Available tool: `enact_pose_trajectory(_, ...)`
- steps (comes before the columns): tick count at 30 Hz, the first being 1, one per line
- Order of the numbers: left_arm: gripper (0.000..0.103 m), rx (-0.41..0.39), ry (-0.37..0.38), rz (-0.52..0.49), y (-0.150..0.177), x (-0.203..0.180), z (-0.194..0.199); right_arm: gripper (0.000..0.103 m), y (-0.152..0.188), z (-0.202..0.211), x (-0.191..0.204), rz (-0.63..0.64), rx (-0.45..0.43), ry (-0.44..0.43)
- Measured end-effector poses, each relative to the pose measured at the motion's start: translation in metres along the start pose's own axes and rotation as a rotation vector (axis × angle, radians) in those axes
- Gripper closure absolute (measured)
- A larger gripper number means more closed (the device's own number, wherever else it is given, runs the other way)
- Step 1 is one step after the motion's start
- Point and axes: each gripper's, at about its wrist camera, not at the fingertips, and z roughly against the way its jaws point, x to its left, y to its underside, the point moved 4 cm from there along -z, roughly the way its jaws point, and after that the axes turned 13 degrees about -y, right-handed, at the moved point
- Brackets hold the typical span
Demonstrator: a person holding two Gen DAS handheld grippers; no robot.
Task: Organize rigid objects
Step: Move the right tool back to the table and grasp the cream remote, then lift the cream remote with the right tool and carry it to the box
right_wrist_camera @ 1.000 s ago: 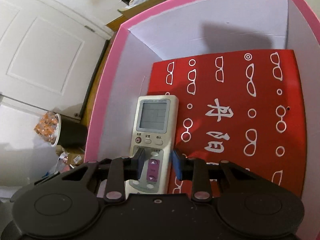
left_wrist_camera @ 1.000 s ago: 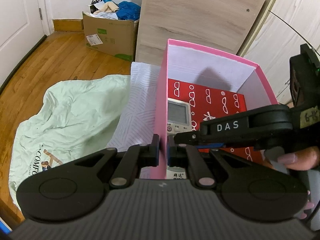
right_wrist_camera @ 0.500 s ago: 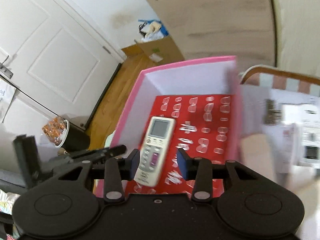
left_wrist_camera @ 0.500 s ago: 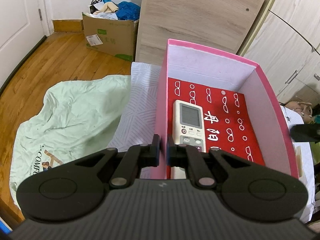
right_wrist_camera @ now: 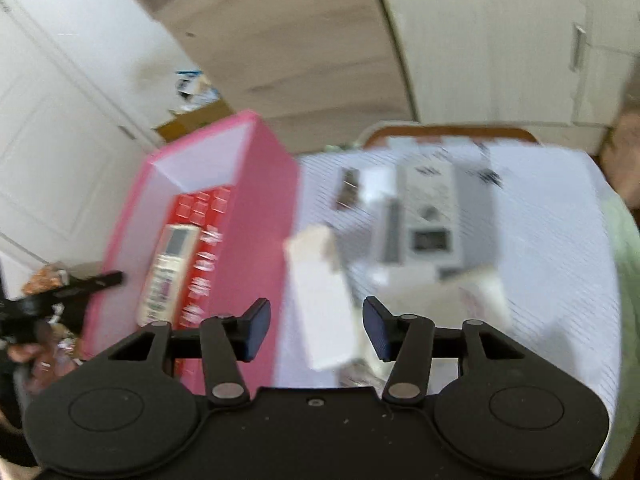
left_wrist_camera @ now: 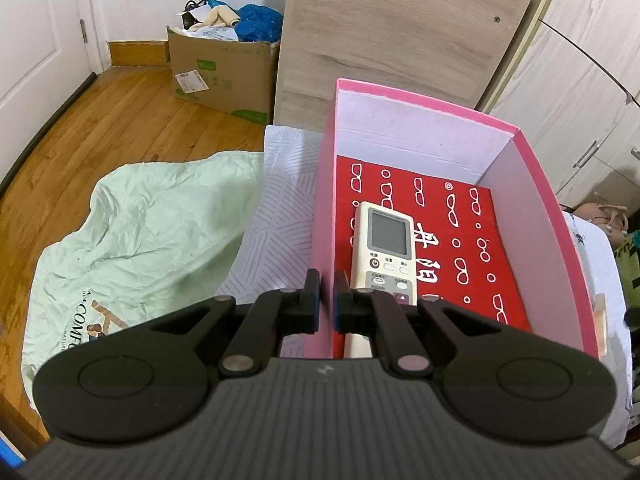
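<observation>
A white remote (left_wrist_camera: 386, 248) lies on the red patterned lining inside the pink box (left_wrist_camera: 532, 200) on the bed. My left gripper (left_wrist_camera: 326, 308) is shut on the box's left wall, one finger inside and one outside. My right gripper (right_wrist_camera: 316, 332) is outside the box (right_wrist_camera: 256, 208), to its right above the bedsheet. Its jaws are opening and nothing is between the pads. In the blurred right wrist view, a white oblong box (right_wrist_camera: 324, 292) lies on the sheet just beyond the fingers. Farther back sits a grey device (right_wrist_camera: 432, 216). The remote (right_wrist_camera: 168, 276) shows inside the box.
A pale green sheet (left_wrist_camera: 140, 232) is crumpled left of the box over the wooden floor. A full cardboard box (left_wrist_camera: 224, 72) stands at the back. A wooden board (left_wrist_camera: 392, 36) leans behind the pink box, with wardrobe doors (left_wrist_camera: 580, 100) at the right.
My right gripper let go of the remote, came up out of the pink box and swung right over the bed, its jaws widening. The left gripper and the box stayed still.
</observation>
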Motion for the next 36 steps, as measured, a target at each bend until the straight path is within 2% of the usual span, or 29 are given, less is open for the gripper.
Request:
enact_pose_trajectory(2,0.098,0.0,0.001,0.002,0.0,-0.001,0.0,0.046,0.005,0.001,-0.018,-0.076,0.004,-0.014)
enact_pose_trajectory(6,0.098,-0.003,0.0,-0.005,0.0,-0.002,0.0,0.046,0.006,0.001,-0.05,-0.261,0.007,-0.124)
enact_pose_trajectory(9,0.098,0.001,0.001,0.0,-0.001,-0.004,0.002,0.043,0.008,-0.001,-0.066,-0.349,0.003,-0.141)
enact_pose_trajectory(15,0.098,-0.001,-0.004,-0.004,-0.001,-0.003,0.003,0.034,0.006,-0.001,-0.081,-0.333,-0.037,0.003)
enact_pose_trajectory(18,0.098,0.0,-0.003,-0.001,-0.001,-0.003,0.004,0.033,0.006,-0.008,-0.096,-0.37,-0.022,0.012)
enact_pose_trajectory(23,0.098,-0.001,-0.005,-0.001,0.0,-0.002,0.004,0.022,0.002,-0.018,-0.106,-0.414,-0.018,-0.005)
enact_pose_trajectory(28,0.098,-0.002,-0.006,-0.003,0.0,-0.002,0.005,0.021,-0.002,-0.027,-0.107,-0.417,-0.045,-0.015)
enact_pose_trajectory(30,0.098,-0.001,-0.003,0.0,0.001,-0.002,0.005,0.023,-0.002,-0.026,-0.107,-0.401,-0.072,-0.011)
enact_pose_trajectory(33,0.098,0.002,0.004,0.005,0.001,-0.001,0.005,0.044,-0.006,-0.017,-0.099,-0.301,-0.134,0.029)
enact_pose_trajectory(34,0.098,0.002,0.004,0.005,0.001,-0.001,0.005,0.058,-0.008,-0.013,-0.097,-0.276,-0.156,0.036)
enact_pose_trajectory(35,0.098,0.001,0.002,0.003,0.001,0.0,0.004,0.066,-0.01,-0.008,-0.095,-0.256,-0.173,0.031)
enact_pose_trajectory(36,0.098,0.001,0.002,0.002,0.001,0.0,0.005,0.07,-0.011,-0.004,-0.094,-0.248,-0.186,0.014)
